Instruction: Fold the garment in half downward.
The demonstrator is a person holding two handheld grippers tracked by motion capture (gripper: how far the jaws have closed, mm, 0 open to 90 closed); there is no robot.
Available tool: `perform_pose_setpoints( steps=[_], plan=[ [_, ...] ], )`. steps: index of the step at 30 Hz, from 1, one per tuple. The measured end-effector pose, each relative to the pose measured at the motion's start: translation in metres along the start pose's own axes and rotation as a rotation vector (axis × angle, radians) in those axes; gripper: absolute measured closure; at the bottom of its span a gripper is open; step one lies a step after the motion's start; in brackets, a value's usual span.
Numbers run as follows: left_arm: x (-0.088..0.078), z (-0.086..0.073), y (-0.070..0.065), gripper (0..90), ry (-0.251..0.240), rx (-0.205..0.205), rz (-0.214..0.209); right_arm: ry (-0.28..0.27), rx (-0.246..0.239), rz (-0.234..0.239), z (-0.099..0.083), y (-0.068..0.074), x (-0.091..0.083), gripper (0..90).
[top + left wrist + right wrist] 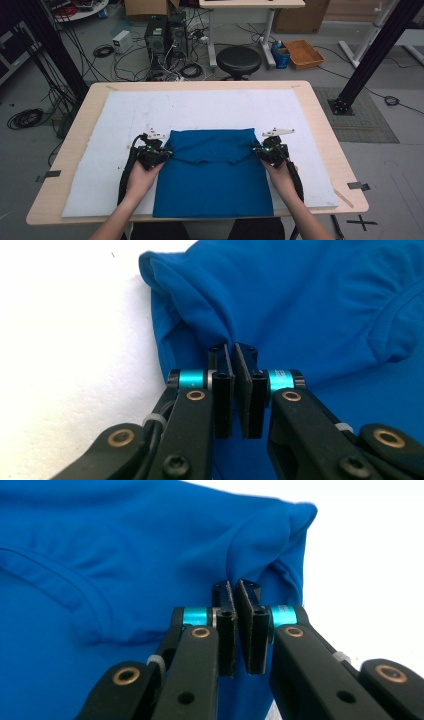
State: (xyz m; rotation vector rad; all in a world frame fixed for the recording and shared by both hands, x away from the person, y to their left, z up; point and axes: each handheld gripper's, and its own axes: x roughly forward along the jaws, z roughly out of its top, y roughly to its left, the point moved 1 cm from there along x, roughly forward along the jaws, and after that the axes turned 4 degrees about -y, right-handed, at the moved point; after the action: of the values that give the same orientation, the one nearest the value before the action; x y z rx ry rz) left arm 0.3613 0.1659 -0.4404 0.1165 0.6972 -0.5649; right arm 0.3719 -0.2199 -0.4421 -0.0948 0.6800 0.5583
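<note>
A blue shirt (212,172) lies folded on the white pad (125,115), its far part doubled over the near part. My left gripper (167,152) sits at the shirt's left edge, at the fold. In the left gripper view the left gripper (235,352) is shut, pinching a ridge of the blue shirt (300,300) between its pads. My right gripper (256,150) is at the right edge of the fold. The right gripper (235,587) is likewise shut on a pinch of the blue shirt (125,555) near its corner.
The white pad covers most of the wooden table (320,125). A black stool (238,60) stands beyond the far edge, with computers (165,35), cables and a cardboard tray (303,53) on the floor. Black frame posts (370,55) rise at both sides.
</note>
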Motion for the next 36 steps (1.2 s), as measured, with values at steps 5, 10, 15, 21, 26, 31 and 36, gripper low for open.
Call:
perform_pose_setpoints(
  steps=[5, 10, 15, 21, 26, 31, 36],
  plan=[
    [-0.012, 0.004, 0.003, 86.1, -0.028, -0.029, -0.023, -0.031, 0.012, 0.017, 0.003, -0.002, -0.012, 87.0],
    [-0.028, 0.007, 0.002, 86.0, -0.048, -0.036, -0.057, -0.045, 0.024, 0.046, 0.002, -0.005, -0.026, 86.9],
    [-0.043, 0.004, -0.002, 86.0, -0.056, -0.047, -0.098, -0.043, 0.029, 0.082, -0.004, -0.002, -0.043, 86.9],
    [-0.061, -0.007, -0.014, 86.0, -0.062, -0.036, -0.125, -0.044, 0.012, 0.110, -0.011, 0.010, -0.062, 86.9],
    [-0.076, -0.015, -0.025, 86.0, -0.061, -0.009, -0.134, -0.044, 0.001, 0.125, -0.017, 0.018, -0.075, 86.9],
    [-0.088, -0.024, -0.035, 86.0, -0.077, -0.004, -0.137, -0.053, 0.000, 0.133, -0.026, 0.025, -0.089, 87.0],
    [-0.100, -0.032, -0.045, 86.1, -0.072, 0.015, -0.153, -0.057, -0.011, 0.140, -0.037, 0.033, -0.102, 87.0]
  ],
)
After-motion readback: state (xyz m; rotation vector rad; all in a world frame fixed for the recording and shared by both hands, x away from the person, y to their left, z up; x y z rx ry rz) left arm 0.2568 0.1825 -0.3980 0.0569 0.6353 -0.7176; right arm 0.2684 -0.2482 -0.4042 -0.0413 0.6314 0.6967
